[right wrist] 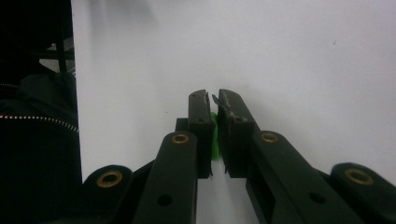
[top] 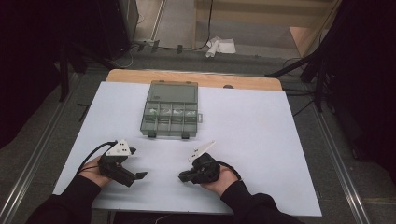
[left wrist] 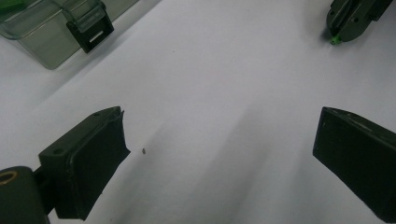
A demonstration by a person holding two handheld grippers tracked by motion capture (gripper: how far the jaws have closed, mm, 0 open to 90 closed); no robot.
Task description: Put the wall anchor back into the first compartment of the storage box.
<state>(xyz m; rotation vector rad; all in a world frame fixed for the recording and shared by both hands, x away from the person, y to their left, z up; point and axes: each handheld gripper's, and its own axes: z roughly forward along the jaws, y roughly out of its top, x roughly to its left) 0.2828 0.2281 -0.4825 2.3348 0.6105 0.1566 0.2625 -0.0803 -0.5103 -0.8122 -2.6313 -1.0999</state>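
Note:
My right gripper (right wrist: 213, 95) is shut on a small bright green piece (right wrist: 214, 135), pinched between its pads just above the white table sheet. In the high view it (top: 183, 177) lies low near the front edge, pointing left. From the left gripper view the right gripper (left wrist: 348, 18) is at the top right, with the green piece (left wrist: 334, 40) poking out at its tip. My left gripper (left wrist: 219, 126) stands wide open with only bare sheet between its jaws. In the high view it (top: 136, 163) rests at the front left, pointing right.
A clear grey compartment box (top: 170, 109) lies shut at the middle back of the white sheet (top: 257, 140), its black latch (left wrist: 88, 28) facing me. A tiny dark speck (left wrist: 143, 150) lies on the sheet. Dark stands and cables surround the table.

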